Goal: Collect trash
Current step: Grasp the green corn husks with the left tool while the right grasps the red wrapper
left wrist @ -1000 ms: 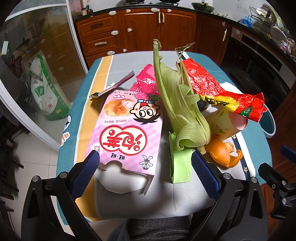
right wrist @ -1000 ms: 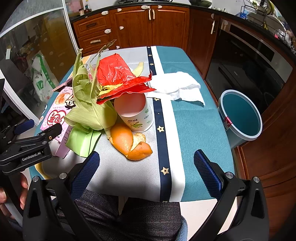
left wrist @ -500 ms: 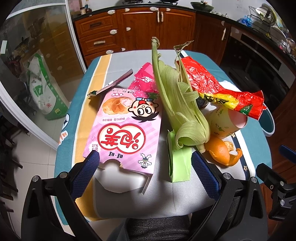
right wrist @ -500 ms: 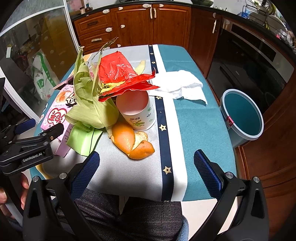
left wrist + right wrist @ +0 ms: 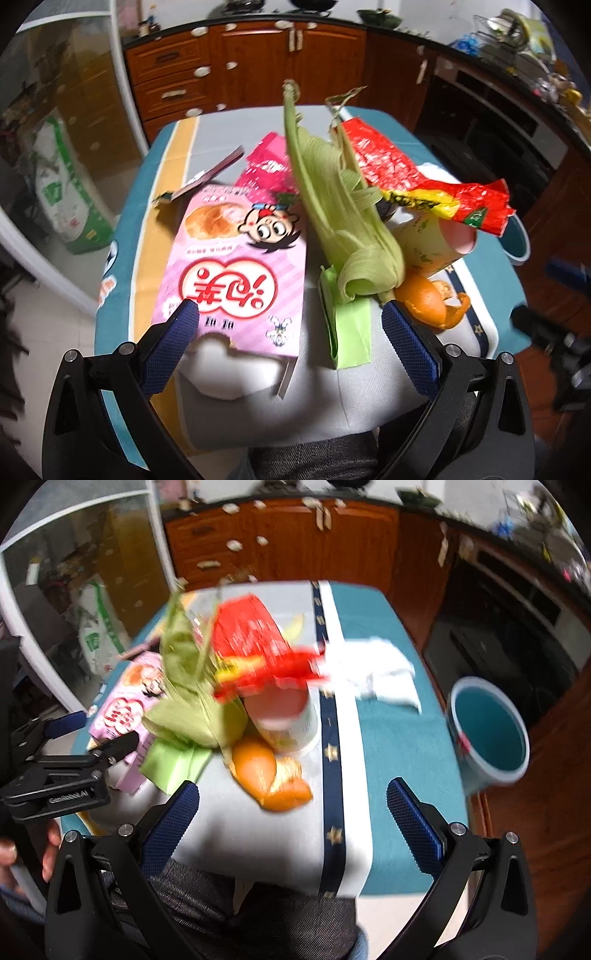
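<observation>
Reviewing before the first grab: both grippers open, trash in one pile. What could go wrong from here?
1. The red wrapper lies over the paper cup; pulling either may tip the cup.
2. The corn husk overlaps the orange peel and green paper, so one grasp may drag the others.
3. The bin stands on the floor off the table's right edge; drops could miss.

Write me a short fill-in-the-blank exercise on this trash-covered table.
1. The orange peel lies in front of the paper ____.
2. The bin beside the table is coloured ____.
3. The corn husk rests partly on a ____ folded paper.
4. Both hand-held grippers are ____.

Missing words: cup; blue; green; open
</observation>
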Motion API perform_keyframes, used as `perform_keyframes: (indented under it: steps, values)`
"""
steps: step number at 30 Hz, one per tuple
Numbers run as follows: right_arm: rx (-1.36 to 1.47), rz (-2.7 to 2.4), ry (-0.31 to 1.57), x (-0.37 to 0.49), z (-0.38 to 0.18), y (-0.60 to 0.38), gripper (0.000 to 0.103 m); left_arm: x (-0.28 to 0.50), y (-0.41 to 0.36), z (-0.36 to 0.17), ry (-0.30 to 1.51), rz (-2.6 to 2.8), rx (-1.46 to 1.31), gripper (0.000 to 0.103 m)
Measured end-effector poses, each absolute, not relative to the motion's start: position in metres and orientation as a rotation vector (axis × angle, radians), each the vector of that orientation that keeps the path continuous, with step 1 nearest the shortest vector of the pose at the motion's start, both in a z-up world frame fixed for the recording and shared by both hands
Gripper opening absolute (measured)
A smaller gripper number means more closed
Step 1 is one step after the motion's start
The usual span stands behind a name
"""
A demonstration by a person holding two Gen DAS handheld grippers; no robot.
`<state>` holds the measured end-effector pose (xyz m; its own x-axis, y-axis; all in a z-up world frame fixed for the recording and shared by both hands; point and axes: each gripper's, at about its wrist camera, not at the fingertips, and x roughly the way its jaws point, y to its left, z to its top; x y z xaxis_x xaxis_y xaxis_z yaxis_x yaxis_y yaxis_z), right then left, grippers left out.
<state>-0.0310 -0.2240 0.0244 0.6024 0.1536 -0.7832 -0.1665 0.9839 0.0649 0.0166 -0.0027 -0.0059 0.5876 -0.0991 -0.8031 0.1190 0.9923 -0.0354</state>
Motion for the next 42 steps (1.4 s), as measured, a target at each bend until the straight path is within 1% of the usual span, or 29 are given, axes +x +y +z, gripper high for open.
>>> perform_keyframes:
  steps: [3,7,12,17,19,20,22,24,26,27,34,38,42]
  values:
    - [-0.08,0.239,0.862,-0.023,0.039,-0.215,0.098,0.022,0.001,-0.005,0.928,-0.156,0.027,0.099]
    - [-0.216,0.309,0.876,0.002,0.043,-0.185,0.098,0.034,0.005,-0.006,0.944,-0.198,0.007,0.099]
    - [-0.454,0.302,0.902,0.032,0.023,-0.149,0.098,0.042,0.015,-0.009,0.961,-0.213,-0.014,0.099]
    - [-0.542,0.284,0.965,0.051,0.002,-0.138,0.098,0.046,0.026,-0.012,0.969,-0.224,-0.017,0.099]
    - [-0.552,0.278,0.984,0.057,-0.004,-0.136,0.075,0.047,0.029,-0.014,0.969,-0.232,-0.023,0.099]
    - [-0.556,0.265,0.991,0.059,-0.005,-0.135,0.059,0.048,0.029,-0.015,0.97,-0.235,-0.024,0.099]
    - [-0.554,0.238,0.981,0.063,-0.002,-0.136,0.048,0.05,0.03,-0.016,0.975,-0.242,-0.026,0.099]
    - [-0.518,0.23,0.96,0.065,0.002,-0.139,0.031,0.052,0.03,-0.017,0.979,-0.252,-0.03,0.099]
    - [-0.483,0.229,0.938,0.066,0.012,-0.143,0.01,0.054,0.029,-0.018,0.983,-0.264,-0.037,0.099]
    - [-0.441,0.249,0.937,0.067,0.017,-0.146,0.006,0.055,0.028,-0.018,0.985,-0.27,-0.039,0.099]
    - [-0.143,0.327,0.934,0.083,0.048,-0.175,0.006,0.062,0.004,-0.016,1.008,-0.38,-0.023,0.099]
    - [-0.024,0.353,0.935,0.087,0.053,-0.194,0.006,0.072,-0.025,-0.019,1.027,-0.437,0.032,0.099]
    - [0.03,0.358,0.935,0.085,0.051,-0.208,0.006,0.087,-0.044,-0.026,1.054,-0.448,0.047,0.099]
